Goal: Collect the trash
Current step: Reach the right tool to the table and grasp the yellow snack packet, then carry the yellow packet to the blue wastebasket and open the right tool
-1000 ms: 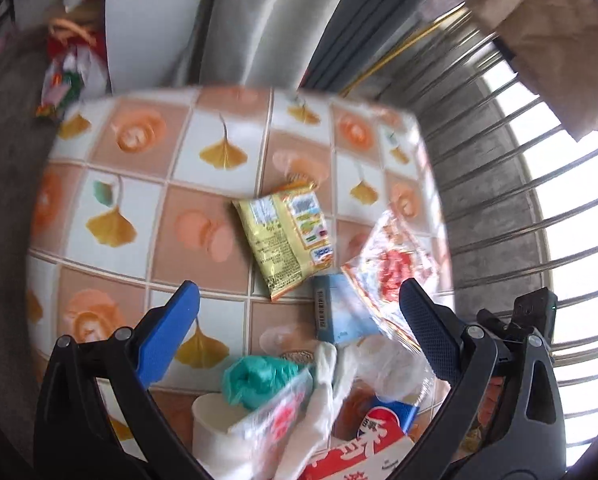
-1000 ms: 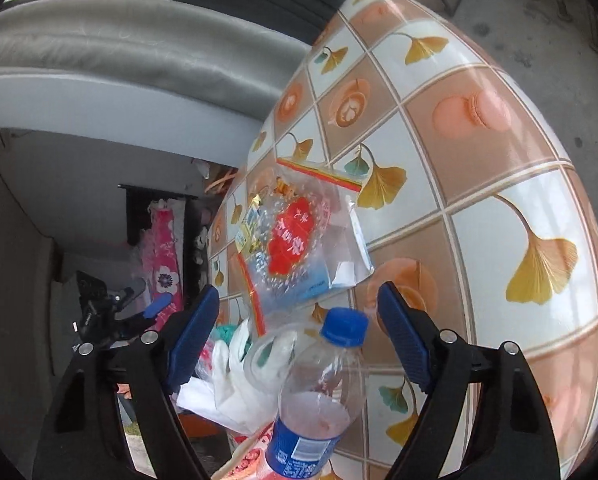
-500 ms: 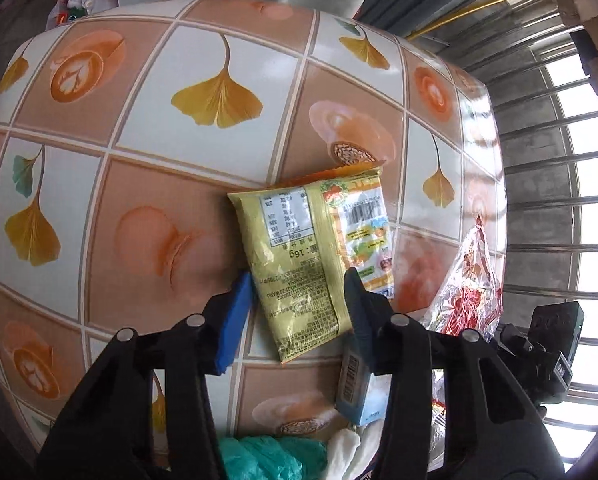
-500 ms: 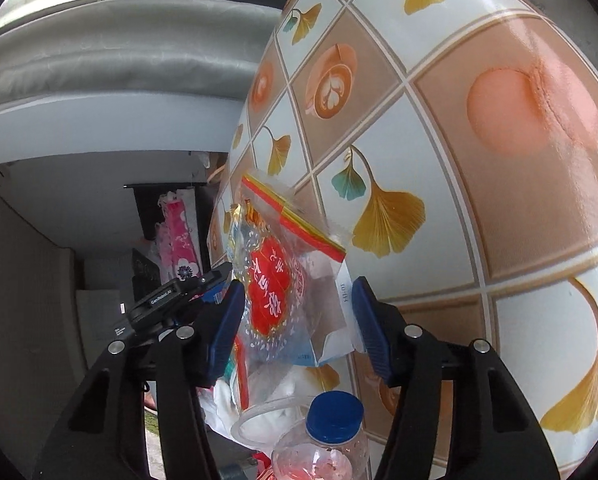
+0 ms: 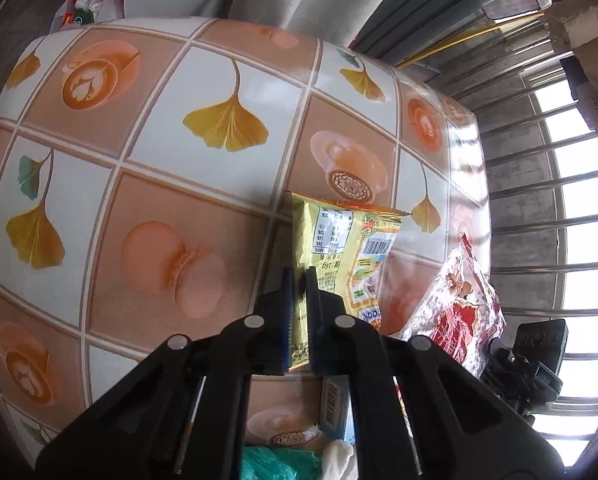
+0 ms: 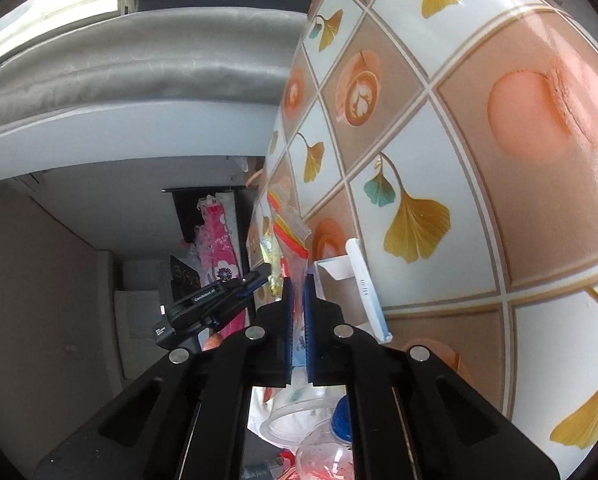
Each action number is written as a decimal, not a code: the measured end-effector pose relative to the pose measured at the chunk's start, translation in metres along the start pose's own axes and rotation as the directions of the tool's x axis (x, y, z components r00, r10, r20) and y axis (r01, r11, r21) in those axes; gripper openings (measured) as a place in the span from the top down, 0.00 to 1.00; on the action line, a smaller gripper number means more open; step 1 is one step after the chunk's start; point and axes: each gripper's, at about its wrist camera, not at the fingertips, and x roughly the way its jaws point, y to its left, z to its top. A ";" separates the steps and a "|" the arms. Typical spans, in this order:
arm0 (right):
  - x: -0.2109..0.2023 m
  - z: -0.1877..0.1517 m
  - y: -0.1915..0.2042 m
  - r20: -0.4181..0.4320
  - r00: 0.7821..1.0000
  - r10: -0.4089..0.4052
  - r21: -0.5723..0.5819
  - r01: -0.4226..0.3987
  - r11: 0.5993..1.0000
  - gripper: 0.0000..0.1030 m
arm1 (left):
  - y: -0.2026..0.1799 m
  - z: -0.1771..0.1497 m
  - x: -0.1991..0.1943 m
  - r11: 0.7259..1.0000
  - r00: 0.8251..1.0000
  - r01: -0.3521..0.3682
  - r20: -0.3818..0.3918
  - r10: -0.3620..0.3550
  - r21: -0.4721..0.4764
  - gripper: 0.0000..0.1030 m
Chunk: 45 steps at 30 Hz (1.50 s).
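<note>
A yellow snack packet (image 5: pixel 341 240) lies on the tile-patterned table (image 5: pixel 151 184). My left gripper (image 5: pixel 298 276) is closing its jaws, and the pads pinch the packet's left edge. To its right stands a clear bag with red print (image 5: pixel 461 300), gripped from the far side by the other gripper (image 5: pixel 533 356). In the right wrist view my right gripper (image 6: pixel 297 285) is closing its jaws on that red-printed bag (image 6: pixel 291 236), which sits squeezed between the blue pads. The left gripper (image 6: pixel 215 304) shows beyond it, beside the yellow packet (image 6: pixel 269 258).
A pale blue and white box (image 6: pixel 365 284) lies next to the bag, also seen as a box (image 5: pixel 335 408) below the packet. A clear bottle with a blue cap (image 6: pixel 335 428), a clear cup (image 6: pixel 287 420), a green bag (image 5: pixel 277 466). Window bars (image 5: pixel 547 216) run past the table's right edge.
Both grippers came down and closed. The left went from wide open above the pile to pinching the yellow packet. The right went from open over the bottle to clamping the red-printed bag.
</note>
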 end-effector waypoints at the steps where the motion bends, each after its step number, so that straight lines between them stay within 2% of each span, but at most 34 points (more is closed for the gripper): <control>1: -0.003 0.000 0.003 0.006 1.000 0.014 -0.007 -0.014 1.000 0.96 | -0.001 0.000 -0.004 1.000 1.000 0.005 0.009 -0.005 0.003 0.98; 6: -0.015 -0.002 0.025 0.033 0.996 0.087 -0.048 -0.085 0.995 0.96 | -0.012 -0.004 -0.043 0.998 0.994 0.038 0.105 -0.042 0.043 1.00; 9: -0.024 -0.008 0.042 0.041 0.991 0.127 -0.077 -0.123 0.989 0.97 | -0.023 -0.012 -0.072 0.994 0.983 0.057 0.170 -0.073 0.095 1.00; 12: -0.034 -0.015 0.061 0.051 0.987 0.152 -0.115 -0.145 0.983 0.97 | -0.037 -0.025 -0.099 0.986 0.968 0.073 0.226 -0.105 0.148 1.00; 18: -0.073 -0.044 0.093 0.083 0.978 0.189 -0.192 -0.170 0.966 0.97 | -0.066 -0.066 -0.165 0.955 0.925 0.102 0.328 -0.194 0.279 1.00; 21: -0.107 -0.068 0.106 0.116 0.975 0.191 -0.239 -0.160 0.958 0.97 | -0.084 -0.099 -0.194 0.936 0.908 0.092 0.358 -0.220 0.341 1.00; 25: -0.161 -0.110 0.112 0.177 0.966 0.187 -0.291 -0.130 0.948 0.97 | -0.114 -0.158 -0.224 0.896 0.885 0.081 0.382 -0.267 0.438 1.00; 28: -0.206 -0.147 0.107 0.242 0.955 0.173 -0.318 -0.090 0.944 0.97 | -0.140 -0.203 -0.232 0.855 0.877 0.092 0.366 -0.313 0.511 1.00; 30: -0.233 -0.170 0.097 0.290 0.944 0.155 -0.317 -0.058 0.947 0.97 | -0.159 -0.230 -0.230 0.828 0.879 0.108 0.337 -0.339 0.551 1.00; 33: -0.278 -0.210 0.074 0.377 0.919 0.117 -0.294 -0.001 0.956 0.97 | -0.193 -0.273 -0.213 0.781 0.892 0.133 0.270 -0.363 0.610 1.00; 37: -0.340 -0.261 0.031 0.505 0.862 0.045 -0.214 0.074 0.974 0.97 | -0.243 -0.318 -0.160 0.741 0.929 0.202 0.116 -0.353 0.640 1.00; 39: -0.369 -0.285 0.006 0.567 0.824 -0.007 -0.154 0.114 0.982 0.97 | -0.271 -0.341 -0.127 0.720 0.945 0.209 0.051 -0.322 0.661 1.00; 41: -0.394 -0.306 -0.020 0.628 0.774 -0.082 -0.079 0.168 0.983 0.97 | -0.305 -0.368 -0.089 0.688 0.961 0.204 -0.009 -0.276 0.696 1.00; 45: -0.434 -0.335 -0.074 0.704 0.674 -0.224 0.089 0.229 0.969 0.97 | -0.367 -0.413 -0.021 0.633 0.975 0.209 -0.108 -0.195 0.745 1.00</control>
